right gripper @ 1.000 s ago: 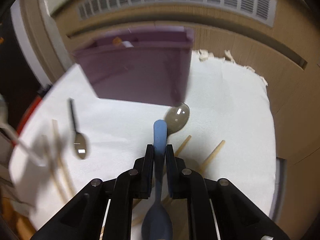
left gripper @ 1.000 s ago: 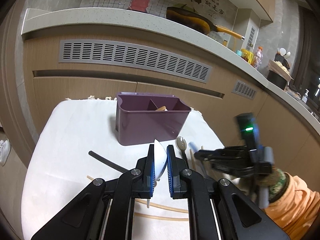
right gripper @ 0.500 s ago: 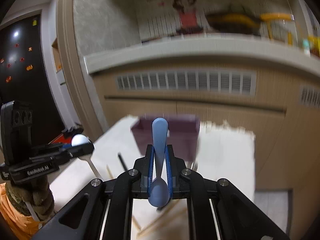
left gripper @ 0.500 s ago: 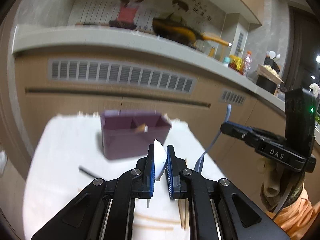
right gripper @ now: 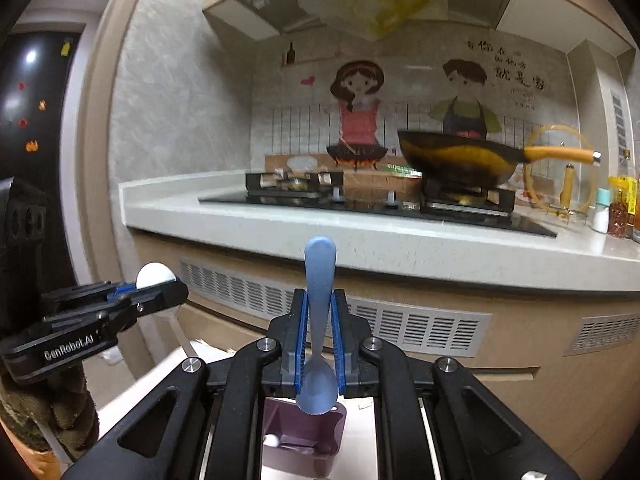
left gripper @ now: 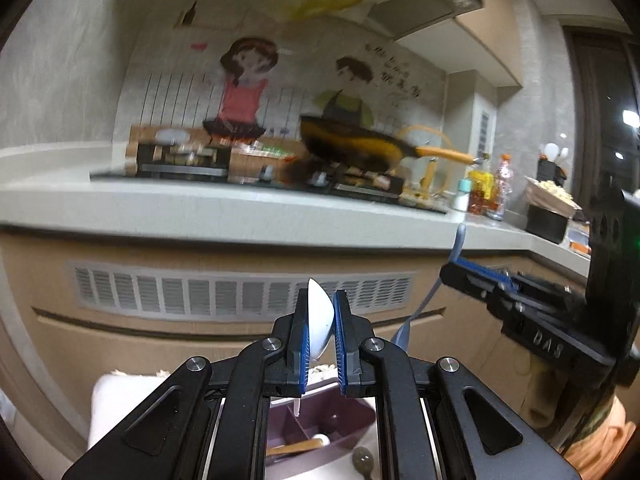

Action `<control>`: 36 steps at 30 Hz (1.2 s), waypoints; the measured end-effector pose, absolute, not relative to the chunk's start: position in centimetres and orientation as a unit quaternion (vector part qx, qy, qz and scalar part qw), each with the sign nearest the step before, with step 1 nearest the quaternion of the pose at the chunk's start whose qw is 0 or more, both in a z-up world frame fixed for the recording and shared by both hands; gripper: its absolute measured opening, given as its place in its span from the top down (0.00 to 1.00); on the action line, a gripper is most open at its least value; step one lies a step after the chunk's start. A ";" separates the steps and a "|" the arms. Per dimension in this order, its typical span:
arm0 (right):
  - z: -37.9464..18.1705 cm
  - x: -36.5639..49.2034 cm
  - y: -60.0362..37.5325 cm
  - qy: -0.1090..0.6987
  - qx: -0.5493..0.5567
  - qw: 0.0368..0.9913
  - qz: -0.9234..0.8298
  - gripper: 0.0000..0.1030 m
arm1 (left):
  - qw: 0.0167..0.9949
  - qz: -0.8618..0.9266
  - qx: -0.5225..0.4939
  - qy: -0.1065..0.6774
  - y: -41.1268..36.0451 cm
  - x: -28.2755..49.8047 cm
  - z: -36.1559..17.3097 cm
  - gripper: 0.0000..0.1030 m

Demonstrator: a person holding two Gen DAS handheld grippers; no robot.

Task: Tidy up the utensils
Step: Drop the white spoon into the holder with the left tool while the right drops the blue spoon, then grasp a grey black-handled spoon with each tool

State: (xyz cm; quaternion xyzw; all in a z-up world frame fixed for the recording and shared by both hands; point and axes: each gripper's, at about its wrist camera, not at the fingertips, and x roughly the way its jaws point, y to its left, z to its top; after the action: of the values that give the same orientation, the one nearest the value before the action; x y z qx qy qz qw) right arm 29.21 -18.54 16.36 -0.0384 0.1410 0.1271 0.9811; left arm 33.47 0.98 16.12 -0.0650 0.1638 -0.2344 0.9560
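Your left tool point(left gripper: 321, 334) clamps a white spoon point(left gripper: 320, 320) and your right tool point(right gripper: 319, 330) a blue spoon point(right gripper: 319, 320), both above the purple organizer point(right gripper: 316, 440) at six o'clock; releasing from here risks bouncing them onto the tabletop point(left gripper: 120, 400).

Left wrist view: raised, facing level toward the kitchen counter point(left gripper: 224, 208), purple organizer point(left gripper: 320, 436) at bottom center, right gripper point(left gripper: 452, 276) close at right edge. Right wrist view: similarly raised and level, same counter point(right gripper: 360, 236) and wok point(right gripper: 456, 156) shared, left gripper point(right gripper: 176, 292) at left edge.
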 end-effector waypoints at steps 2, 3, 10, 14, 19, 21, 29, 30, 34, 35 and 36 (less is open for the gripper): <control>14.3 30.4 -18.6 0.158 -0.040 0.978 0.126 0.89 | 0.955 -0.228 -0.067 0.178 0.9 35.3 14.2 0.90; 12.8 31.6 -18.2 0.175 -0.043 0.975 0.128 0.89 | 0.952 -0.229 -0.071 0.191 0.9 36.3 13.0 0.90; 4.2 35.7 -17.1 0.282 -0.042 0.947 0.148 0.89 | 0.924 -0.223 -0.086 0.297 0.3 40.4 4.5 0.83; 1.1 36.1 -16.7 0.328 -0.045 0.930 0.162 0.88 | 0.911 -0.227 -0.101 0.329 0.9 40.1 1.6 0.53; 0.0 34.9 -17.0 0.340 -0.046 0.925 0.161 0.61 | 0.917 -0.226 -0.103 0.312 2.2 37.6 1.8 0.36; 0.4 34.0 -17.0 0.332 -0.053 0.929 0.153 0.56 | 0.923 -0.221 -0.098 0.300 3.1 36.0 2.3 0.30; 0.4 27.9 -16.3 0.311 -0.105 0.933 0.146 0.10 | 0.919 -0.209 -0.028 0.334 4.6 29.4 0.4 0.19; 0.0 27.0 -15.9 0.311 -0.116 0.932 0.148 0.09 | 0.915 -0.206 -0.019 0.345 4.7 28.5 -0.3 0.19; -1.9 23.5 -14.4 0.311 -0.168 0.922 0.158 0.02 | 0.894 -0.198 -0.016 0.402 5.2 25.3 -3.0 0.19; -2.4 22.8 -14.2 0.311 -0.176 0.920 0.159 0.02 | 0.889 -0.197 -0.017 0.414 5.4 24.6 -3.5 0.19; -2.8 22.1 -14.0 0.314 -0.181 0.918 0.159 0.02 | 0.886 -0.197 -0.018 0.420 5.5 24.0 -3.8 0.19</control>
State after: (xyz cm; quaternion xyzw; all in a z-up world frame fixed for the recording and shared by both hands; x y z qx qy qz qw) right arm 22.14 -14.01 -2.84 -0.1810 0.3145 0.1587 0.9182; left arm 23.95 5.48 -3.85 -0.0184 0.4196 -0.1971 0.8859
